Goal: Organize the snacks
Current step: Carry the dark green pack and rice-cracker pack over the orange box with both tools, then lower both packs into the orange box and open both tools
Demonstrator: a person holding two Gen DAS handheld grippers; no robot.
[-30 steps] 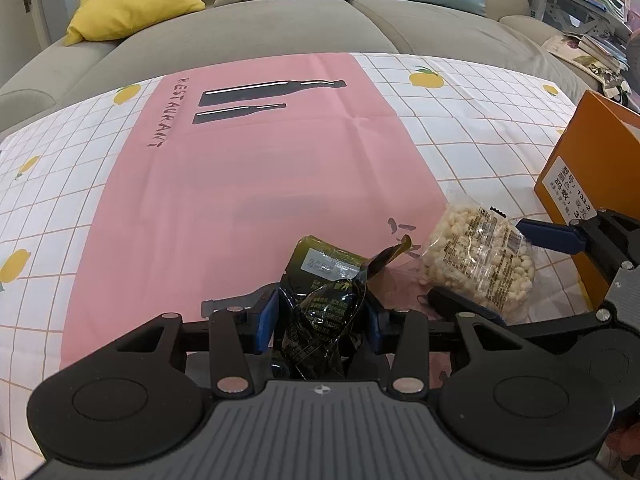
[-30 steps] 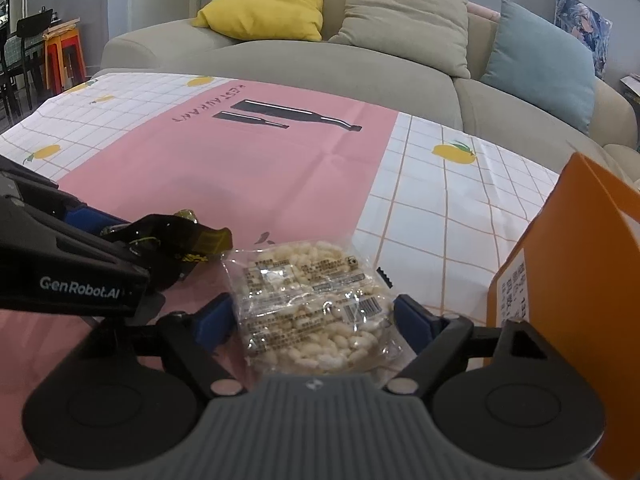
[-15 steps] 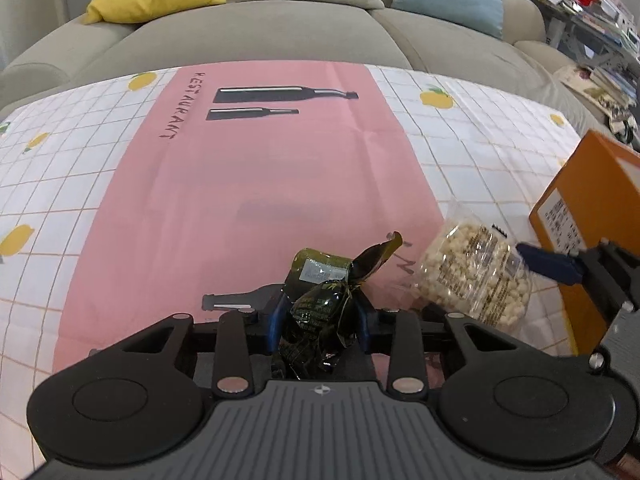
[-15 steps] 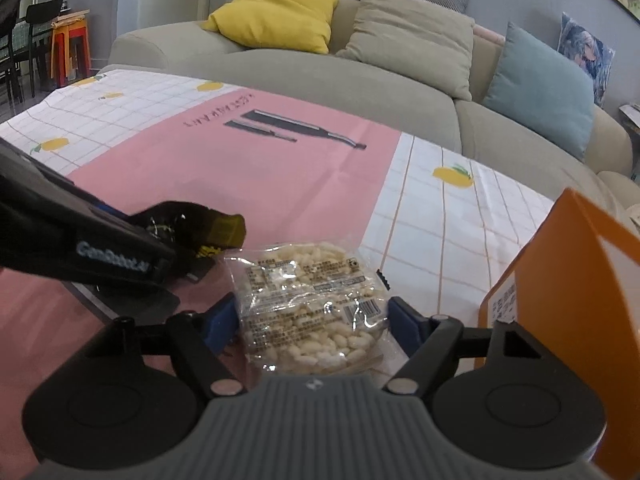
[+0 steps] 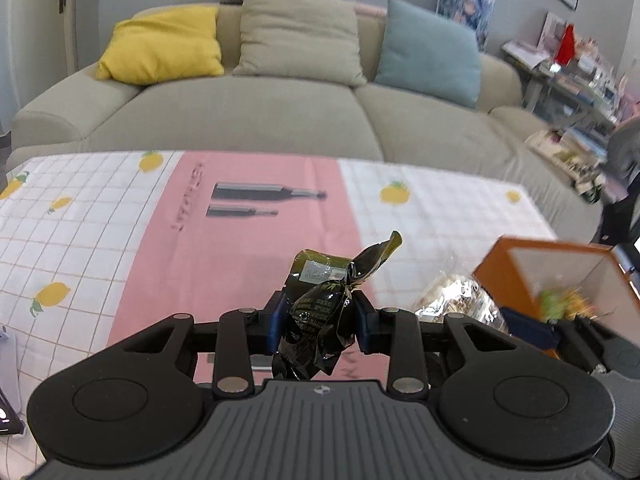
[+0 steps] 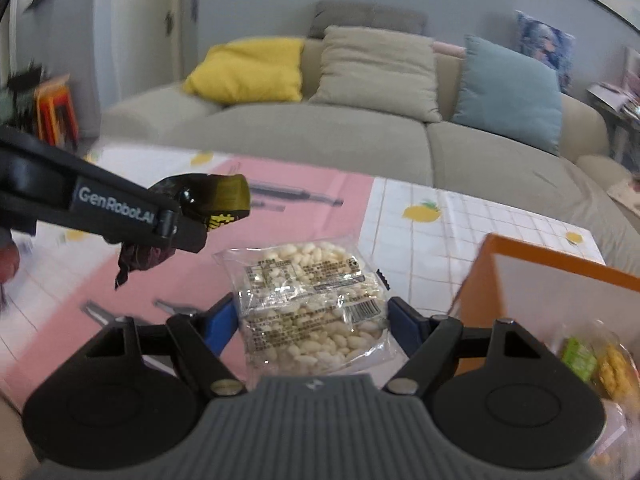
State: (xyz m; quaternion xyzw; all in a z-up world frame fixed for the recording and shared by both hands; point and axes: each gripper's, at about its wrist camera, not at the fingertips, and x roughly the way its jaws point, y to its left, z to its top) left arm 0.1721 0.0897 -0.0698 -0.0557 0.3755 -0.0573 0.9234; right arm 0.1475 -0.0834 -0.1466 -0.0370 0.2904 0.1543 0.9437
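Right wrist: right hand-held gripper (image 6: pixel 311 312) pinching puffed-rice packet (image 6: pixel 308 300) | left wrist: packet blurred, left hand-held gripper (image 5: pixel 320 320) seemingly clamping dark wrapper (image 5: pixel 324 304)

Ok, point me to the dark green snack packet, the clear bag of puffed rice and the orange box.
dark green snack packet (image 5: pixel 320 312), left wrist view, crumpled middle between the pads.
clear bag of puffed rice (image 6: pixel 308 300), right wrist view, printed centre.
orange box (image 6: pixel 560 264), right wrist view, top rim.

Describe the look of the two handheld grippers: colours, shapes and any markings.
Both are matte black plastic. The left gripper and the right gripper each have a ribbed grey front plate with a small emblem, two rounded disc-shaped housings, black linkage arms with silver pivot pins, and blue fingers. White "GenRobot.AI" lettering runs along the left gripper's side.
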